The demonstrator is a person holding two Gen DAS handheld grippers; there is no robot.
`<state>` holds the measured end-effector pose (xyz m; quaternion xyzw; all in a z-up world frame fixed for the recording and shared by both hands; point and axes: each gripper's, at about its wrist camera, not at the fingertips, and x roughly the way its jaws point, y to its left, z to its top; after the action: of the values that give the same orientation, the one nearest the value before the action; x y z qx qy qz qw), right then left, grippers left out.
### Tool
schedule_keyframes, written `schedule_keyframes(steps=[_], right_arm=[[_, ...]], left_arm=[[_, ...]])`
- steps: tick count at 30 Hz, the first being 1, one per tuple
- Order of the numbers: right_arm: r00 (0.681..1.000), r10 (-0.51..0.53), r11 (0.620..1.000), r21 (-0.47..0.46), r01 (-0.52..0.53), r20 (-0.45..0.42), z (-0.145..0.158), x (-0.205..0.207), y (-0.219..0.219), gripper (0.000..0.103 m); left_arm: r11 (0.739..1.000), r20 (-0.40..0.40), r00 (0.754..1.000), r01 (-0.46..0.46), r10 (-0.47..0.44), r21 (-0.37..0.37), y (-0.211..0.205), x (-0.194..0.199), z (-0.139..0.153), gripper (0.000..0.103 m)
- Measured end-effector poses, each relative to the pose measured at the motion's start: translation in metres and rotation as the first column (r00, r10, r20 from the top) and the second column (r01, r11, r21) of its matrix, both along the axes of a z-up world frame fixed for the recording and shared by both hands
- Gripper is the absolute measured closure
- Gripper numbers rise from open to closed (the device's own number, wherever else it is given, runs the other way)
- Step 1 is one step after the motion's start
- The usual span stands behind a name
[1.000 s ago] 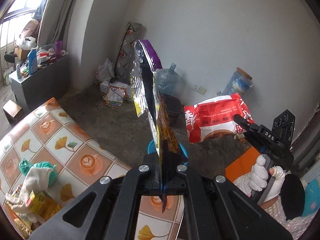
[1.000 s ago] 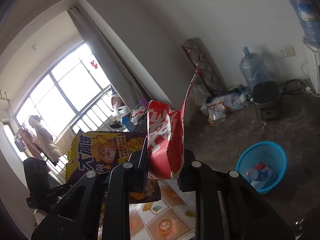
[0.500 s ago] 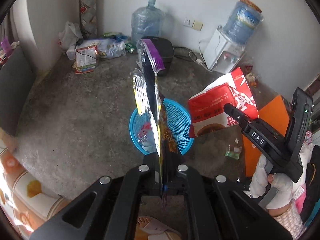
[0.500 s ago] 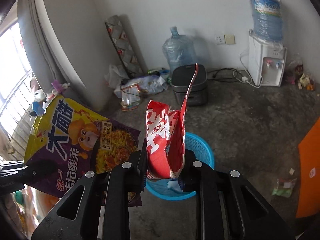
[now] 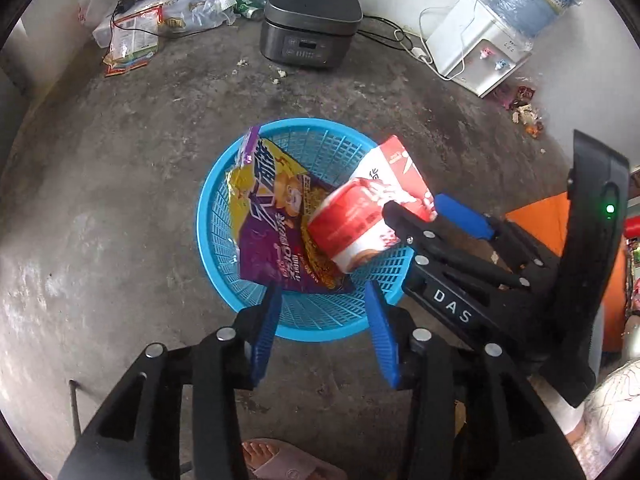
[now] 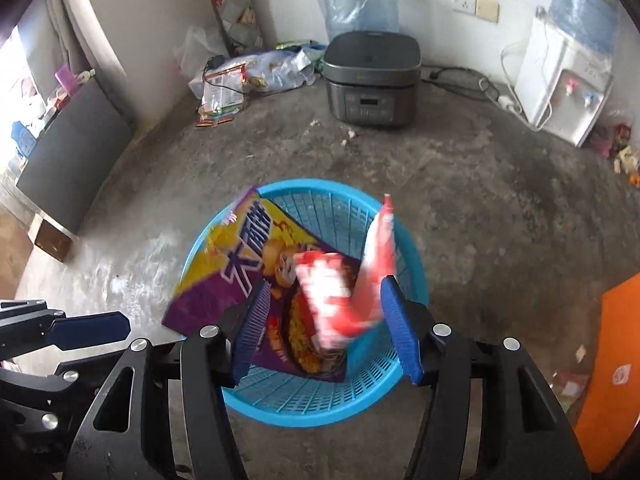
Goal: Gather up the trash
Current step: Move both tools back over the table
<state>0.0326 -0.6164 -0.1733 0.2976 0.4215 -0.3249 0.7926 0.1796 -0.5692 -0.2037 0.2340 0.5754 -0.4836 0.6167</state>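
Observation:
A blue mesh basket [image 5: 216, 216] stands on the concrete floor. A purple and yellow snack bag [image 5: 268, 216] lies loose inside it, just past my left gripper [image 5: 322, 292], whose jaws are opening with nothing between them. A red and white bag [image 5: 360, 220] hangs over the basket's right side, at the tips of my right gripper [image 5: 424, 210]. In the right wrist view the red bag [image 6: 340, 292] is blurred between the opening jaws of the right gripper [image 6: 325, 286]; the pads do not press on it. The purple bag [image 6: 240, 248] and basket [image 6: 312, 185] lie below.
A dark rice cooker [image 5: 312, 20] and a white water dispenser [image 5: 476, 44] stand by the far wall, with a cable between them. Bags and wrappers [image 5: 160, 20] are heaped at far left. An orange sheet [image 5: 552, 216] lies right. A sandalled foot [image 5: 280, 460] is below.
Both grippers swung down from over the table to above the basket and opened. The purple bag left the left jaws and the red bag came loose from the right jaws.

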Motion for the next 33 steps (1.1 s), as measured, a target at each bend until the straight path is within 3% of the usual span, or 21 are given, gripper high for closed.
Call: schedule_keyframes(steps=[4,12,17,21,26,29,31,33], right_arm=[[0.986,-0.120,0.990,0.089,0.110,0.118,0.013,-0.025,-0.012,0.041],[0.963,-0.202,0.974,0.138,0.179,0.179,0.035,-0.027,-0.015,0.041],[0.953,-0.175,0.984,0.072,0.162,0.247,0.066,-0.030,0.002,0.041],[0.942,-0.102,0.992,-0.034,0.119,0.321,0.115,-0.030,0.034,0.036],[0.900,0.027,0.982,-0.178,0.056,0.435,0.178,-0.036,0.091,0.016],[0.873,0.111,0.978,-0.209,-0.011,0.475,0.206,-0.034,0.125,0.014],[0.857,0.166,0.976,-0.203,-0.073,0.488,0.221,-0.025,0.145,0.014],[0.833,0.237,0.967,-0.200,-0.156,0.500,0.234,-0.012,0.167,0.014]], left_arm=[[0.994,-0.018,0.999,-0.049,0.048,-0.093,0.005,0.010,0.016,0.053],[0.962,-0.003,0.991,-0.130,0.133,-0.242,0.026,0.021,0.086,0.048],[0.926,0.062,0.983,-0.140,0.172,-0.350,0.074,0.027,0.157,0.040],[0.892,0.136,0.968,-0.133,0.210,-0.432,0.132,0.025,0.216,0.036],[0.850,0.210,0.925,-0.180,0.318,-0.495,0.230,0.014,0.270,0.025],[0.818,0.219,0.887,-0.246,0.406,-0.519,0.301,0.009,0.286,0.020],[0.792,0.221,0.850,-0.309,0.479,-0.527,0.351,0.009,0.291,0.018],[0.751,0.224,0.791,-0.390,0.570,-0.532,0.406,0.011,0.293,0.018]])
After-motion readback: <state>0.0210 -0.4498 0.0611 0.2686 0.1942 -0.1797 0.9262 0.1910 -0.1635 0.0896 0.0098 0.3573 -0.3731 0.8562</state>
